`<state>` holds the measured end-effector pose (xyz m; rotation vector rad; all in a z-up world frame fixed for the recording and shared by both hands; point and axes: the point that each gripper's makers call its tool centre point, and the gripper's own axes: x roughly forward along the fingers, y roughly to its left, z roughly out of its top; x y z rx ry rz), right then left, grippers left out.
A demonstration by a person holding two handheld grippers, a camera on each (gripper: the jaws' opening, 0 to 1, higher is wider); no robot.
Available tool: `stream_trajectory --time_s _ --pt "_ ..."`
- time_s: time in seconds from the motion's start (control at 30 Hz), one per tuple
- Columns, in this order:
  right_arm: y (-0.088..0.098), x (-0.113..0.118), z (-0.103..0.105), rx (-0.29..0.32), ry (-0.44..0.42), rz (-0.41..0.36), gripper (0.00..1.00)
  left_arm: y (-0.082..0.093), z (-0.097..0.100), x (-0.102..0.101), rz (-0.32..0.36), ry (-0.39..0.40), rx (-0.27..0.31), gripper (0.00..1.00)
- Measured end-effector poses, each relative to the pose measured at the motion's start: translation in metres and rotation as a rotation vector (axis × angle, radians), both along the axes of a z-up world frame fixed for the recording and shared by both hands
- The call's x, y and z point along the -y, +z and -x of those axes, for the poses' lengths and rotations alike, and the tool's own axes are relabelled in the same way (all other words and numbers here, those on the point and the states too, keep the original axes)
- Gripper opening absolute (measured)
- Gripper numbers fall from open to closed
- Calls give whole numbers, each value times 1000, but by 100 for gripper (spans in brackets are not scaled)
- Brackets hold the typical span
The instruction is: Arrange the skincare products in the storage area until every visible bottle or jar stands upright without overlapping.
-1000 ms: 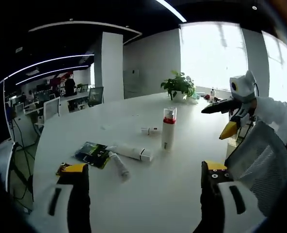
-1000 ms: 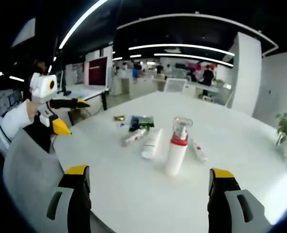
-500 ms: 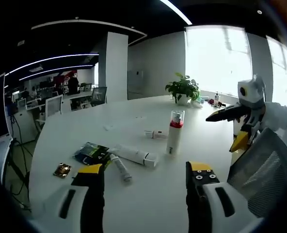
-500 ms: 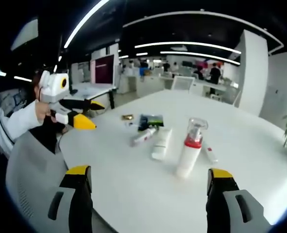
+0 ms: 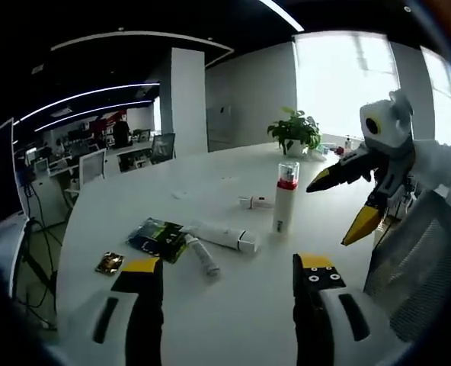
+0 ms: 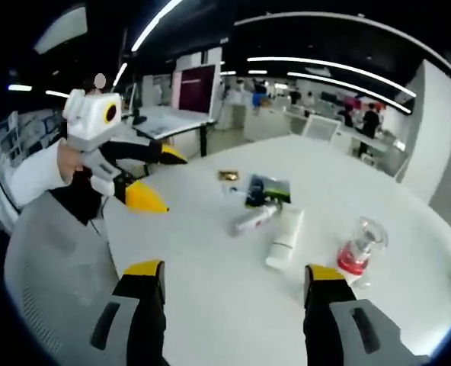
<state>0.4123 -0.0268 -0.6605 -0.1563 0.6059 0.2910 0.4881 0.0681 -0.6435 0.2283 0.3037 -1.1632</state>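
Skincare products lie and stand on a round white surface (image 5: pixel 210 305). In the left gripper view, a white pump bottle with a red band and clear cap (image 5: pixel 286 197) stands upright toward the far right of the group. Left of it and nearer, a white tube (image 5: pixel 222 235) lies on its side, with a slimmer tube (image 5: pixel 202 255) lying just beside it at its near end. A small white tube (image 5: pixel 256 202) lies farther off, just left of the pump bottle. A dark green packet (image 5: pixel 158 237) lies flat to the left of the tubes, touching or nearly touching them, and a small gold sachet (image 5: pixel 110 262) lies apart at the near left. Printing shows on the bottle and the packet, but it is too small to read; no brand can be made out.

The left gripper (image 5: pixel 229 286) hovers over the near part of the surface, its jaws apart and holding nothing. The right gripper (image 5: pixel 355 198) comes in from the right, level with the pump bottle and near it, yellow-tipped jaws spread and empty.

In the right gripper view the pump bottle (image 6: pixel 359 255) appears at right, the white tube (image 6: pixel 286 239) and slimmer tube (image 6: pixel 254 219) at centre, the packet (image 6: pixel 267 190) beyond them. A potted plant (image 5: pixel 295 133) stands at the far edge.
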Motion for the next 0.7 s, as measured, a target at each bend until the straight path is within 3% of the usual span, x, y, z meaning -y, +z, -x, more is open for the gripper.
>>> stream_trajectory --time_s 0.23,0.53,0.7 --pt "-21 11 -31 -22 -34 46 51 3 -2 -4 22 6 -7 64" --pt "-60 27 -58 -81 -113 94 46 3 -1 -1 35 -10 -17 64" --pt "-69 35 -78 -66 -155 142 42 8 6 2 80 -23 -57 64"
